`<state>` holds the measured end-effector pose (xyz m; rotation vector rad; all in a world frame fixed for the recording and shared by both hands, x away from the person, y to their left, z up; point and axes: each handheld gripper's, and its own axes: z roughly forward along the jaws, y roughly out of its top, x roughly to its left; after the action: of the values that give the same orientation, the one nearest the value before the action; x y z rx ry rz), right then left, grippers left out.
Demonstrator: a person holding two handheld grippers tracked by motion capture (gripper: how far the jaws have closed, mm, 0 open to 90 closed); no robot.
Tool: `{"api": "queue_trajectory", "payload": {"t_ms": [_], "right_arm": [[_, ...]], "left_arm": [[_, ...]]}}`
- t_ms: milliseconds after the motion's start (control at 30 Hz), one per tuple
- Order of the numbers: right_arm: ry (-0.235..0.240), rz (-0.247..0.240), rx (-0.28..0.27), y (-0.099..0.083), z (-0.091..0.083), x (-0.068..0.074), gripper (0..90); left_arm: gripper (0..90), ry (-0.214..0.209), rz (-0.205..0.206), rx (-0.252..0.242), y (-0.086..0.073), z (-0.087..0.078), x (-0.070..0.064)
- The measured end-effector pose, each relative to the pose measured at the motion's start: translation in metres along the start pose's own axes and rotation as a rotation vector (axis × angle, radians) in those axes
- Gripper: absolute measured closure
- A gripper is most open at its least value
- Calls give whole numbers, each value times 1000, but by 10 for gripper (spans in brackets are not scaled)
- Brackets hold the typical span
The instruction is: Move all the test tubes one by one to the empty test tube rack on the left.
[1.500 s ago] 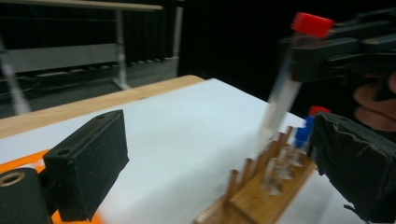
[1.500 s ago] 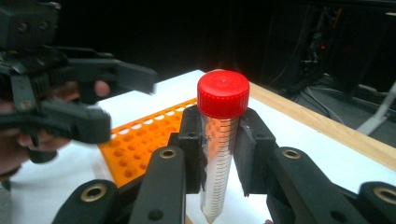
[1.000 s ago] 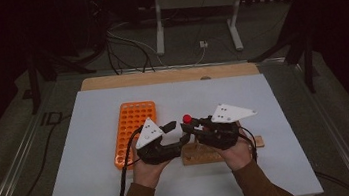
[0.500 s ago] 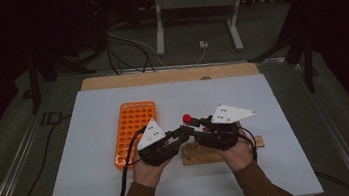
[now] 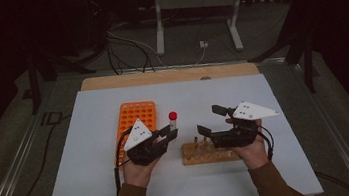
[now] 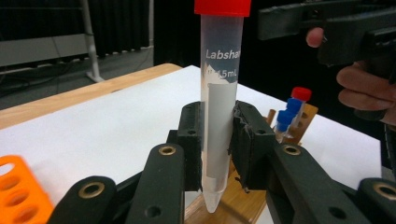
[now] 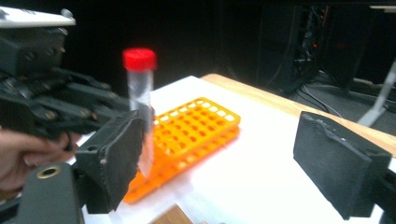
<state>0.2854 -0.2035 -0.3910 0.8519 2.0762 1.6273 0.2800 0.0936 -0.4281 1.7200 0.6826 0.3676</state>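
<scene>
Gripping red-capped tube point(image 6: 217, 112) upright

High view overhead, far; gripper views close, sharing orange rack point(image 5: 134, 119).

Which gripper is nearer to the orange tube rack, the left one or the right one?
Left. The left gripper is beside the orange tube rack; the right gripper is farther away.

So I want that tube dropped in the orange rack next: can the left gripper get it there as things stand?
Probably yes. The left gripper holds the red-capped tube upright, clear of the table, and the orange rack lies just beside it with open holes and nothing between.
</scene>
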Motion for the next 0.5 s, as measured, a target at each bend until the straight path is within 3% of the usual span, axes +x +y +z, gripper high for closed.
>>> {"api": "queue_trajectory", "payload": {"t_ms": [500], "right_arm": [[-122,41,16,-20,-30,-26,4]], "left_arm": [[749,65,-22,9,-27,-29,16]]}}
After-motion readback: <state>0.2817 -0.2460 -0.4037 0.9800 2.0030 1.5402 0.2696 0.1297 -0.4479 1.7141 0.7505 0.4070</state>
